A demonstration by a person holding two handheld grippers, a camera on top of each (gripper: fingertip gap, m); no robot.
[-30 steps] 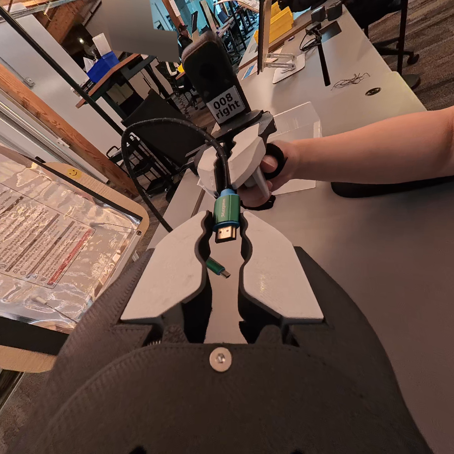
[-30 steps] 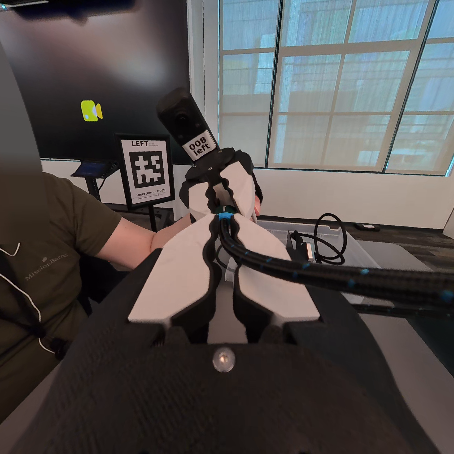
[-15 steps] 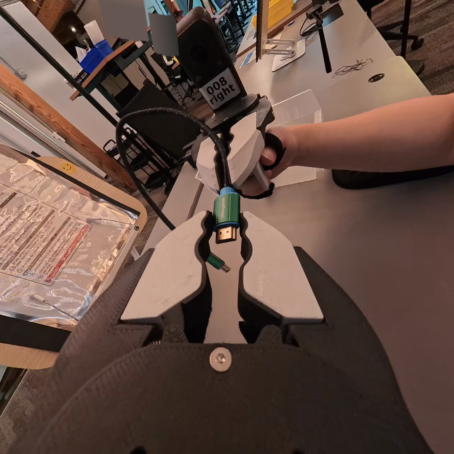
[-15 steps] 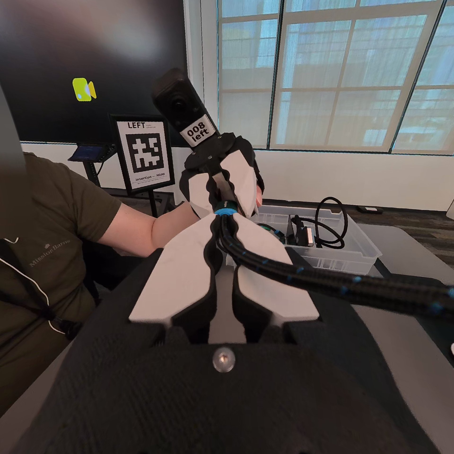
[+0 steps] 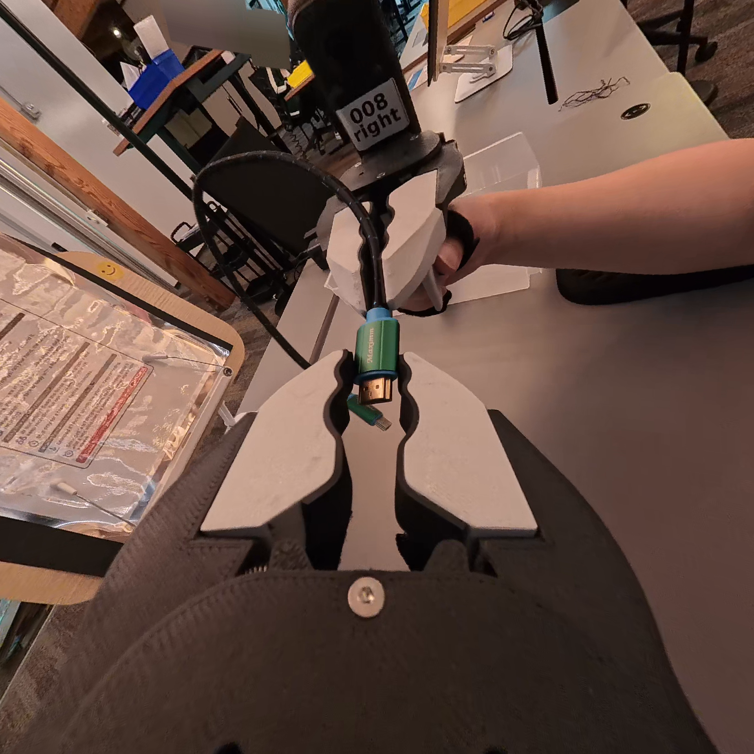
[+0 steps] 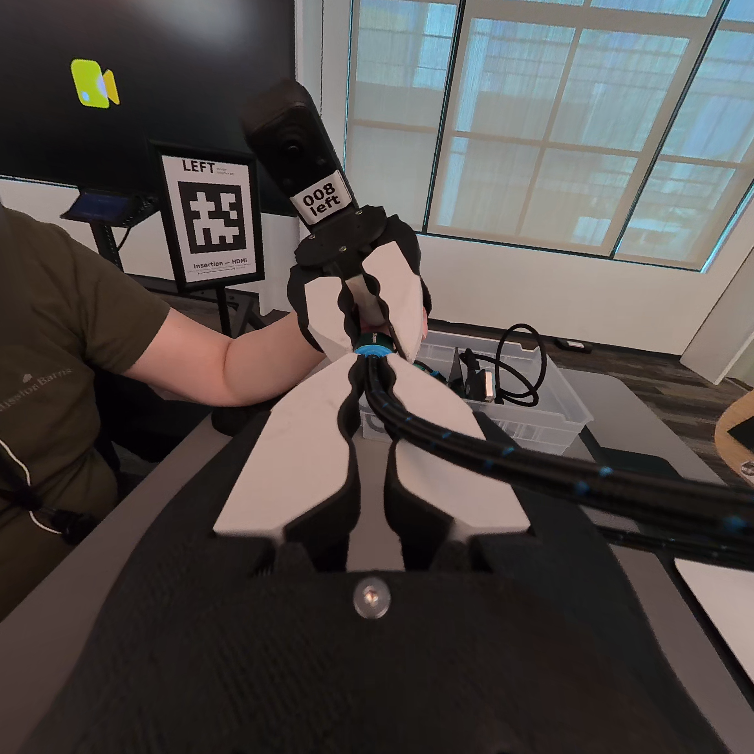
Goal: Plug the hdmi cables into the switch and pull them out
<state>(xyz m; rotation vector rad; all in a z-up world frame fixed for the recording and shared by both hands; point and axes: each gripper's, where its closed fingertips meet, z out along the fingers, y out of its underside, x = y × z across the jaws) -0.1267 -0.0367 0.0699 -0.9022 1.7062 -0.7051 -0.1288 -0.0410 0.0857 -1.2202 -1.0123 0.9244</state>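
L tool (image 5: 376, 367) is clenched on the green plug (image 5: 376, 351) of an HDMI cable (image 5: 245, 171), w/ the gold tip pointing back toward the cam, held up over the grey bench (image 5: 571, 408). R tool (image 6: 373, 363) faces it nose to nose and is clenched on the braided cable just behind the plug's blue collar (image 6: 370, 350); the cable runs back along the R tool's fingers (image 6: 310, 440) and off to the right. A 2nd green plug (image 5: 367, 417) shows lower down between the L tool's fingers; can't tell if it lies on the bench. Behind the L tool, a clear bin (image 6: 530, 420) on the bench holds a black box, prob. the switch (image 6: 475, 383), and a coiled black cable (image 6: 526, 367).
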